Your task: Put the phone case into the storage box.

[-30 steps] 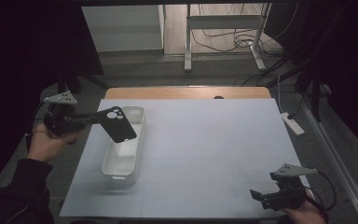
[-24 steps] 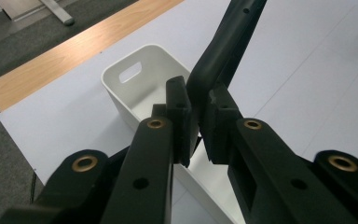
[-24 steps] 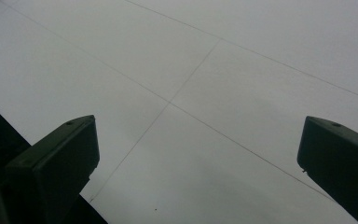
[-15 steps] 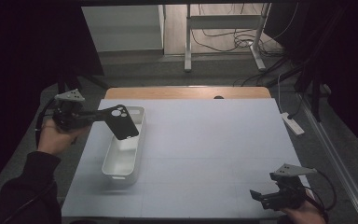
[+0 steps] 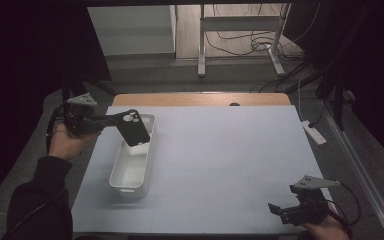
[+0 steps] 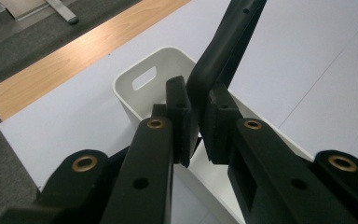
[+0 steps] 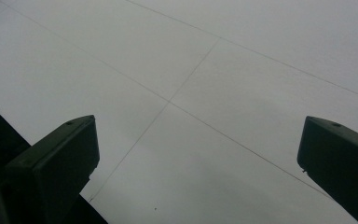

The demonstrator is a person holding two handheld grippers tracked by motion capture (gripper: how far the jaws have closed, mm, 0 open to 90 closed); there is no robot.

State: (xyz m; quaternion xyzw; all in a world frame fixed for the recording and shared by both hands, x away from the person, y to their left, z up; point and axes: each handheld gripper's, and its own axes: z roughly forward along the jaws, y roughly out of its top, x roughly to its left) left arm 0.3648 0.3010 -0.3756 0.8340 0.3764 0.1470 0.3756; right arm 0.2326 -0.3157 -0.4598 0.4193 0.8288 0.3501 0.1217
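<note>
Overhead — black phone case (image 5: pixel 133 128) (camera cutouts), tilted.

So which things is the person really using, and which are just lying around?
Being used:
- black phone case with round camera holes, clamped in the left gripper over the bin
- long white plastic bin
- right gripper, open, waiting near the table's front edge

Just lying about:
- white power strip on the floor
- cables under the far desk

- bin (image 5: pixel 132 165) sits on the tabletop (image 5: pixel 230 160) near its left edge
- phone case (image 5: pixel 132 128) is above the bin's far end
- right gripper (image 5: pixel 286 212) down at the near right corner
</note>
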